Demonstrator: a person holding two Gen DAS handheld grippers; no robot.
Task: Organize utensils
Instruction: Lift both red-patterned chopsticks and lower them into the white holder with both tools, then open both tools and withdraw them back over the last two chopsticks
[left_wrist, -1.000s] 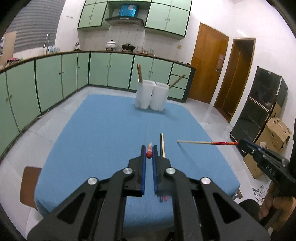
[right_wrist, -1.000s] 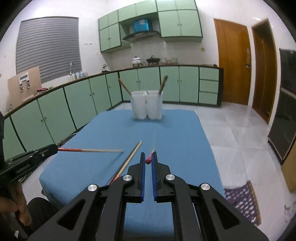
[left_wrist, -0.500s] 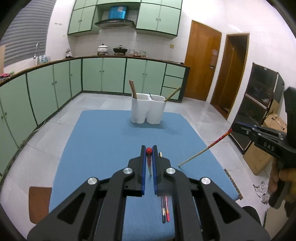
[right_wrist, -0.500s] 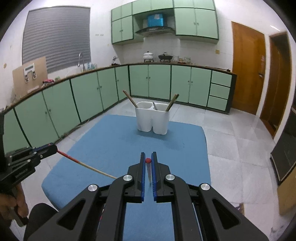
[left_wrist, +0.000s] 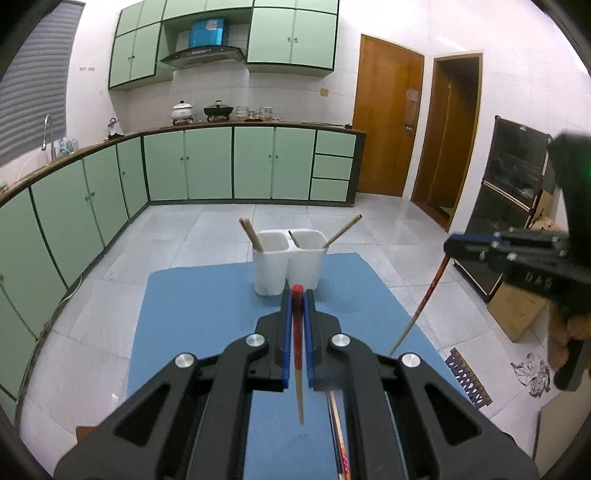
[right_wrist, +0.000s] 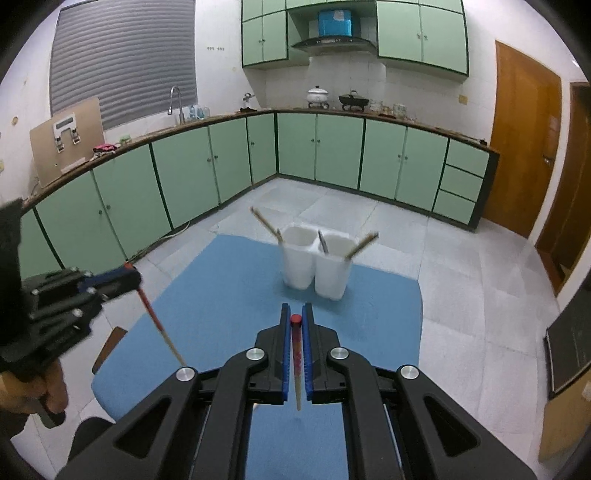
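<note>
1. Nearest the left wrist camera, the left gripper (left_wrist: 298, 295) is clamped on a red-ended chopstick (left_wrist: 297, 343), gripped near its red top. The stick hangs roughly straight down, red end up, pale tip toward the blue table mat (left_wrist: 207, 314).

2. Same story on the other side: the right gripper (right_wrist: 295, 317) is closed on a second chopstick (right_wrist: 296, 354), long axis near vertical, red cap up, tip down (from the left view it's seen tilted a bit, tip slanting inward).

3. Below the left gripper, a couple more chopsticks on the mat (left_wrist: 341, 443) are seen lying flat, running away from the camera, not yet picked up.

4. Further out, near the far edge of the mat, the white two-cup holder (left_wrist: 290, 260) is standing with a few sticks already leaning in its cups.

5. Step in hand looks like the carry: both sticks lifted, neither over the holder yet. Next move probably needs each tip lined up above a cup opening before being lowered and let go. Which cup is meant can't be told.
</note>
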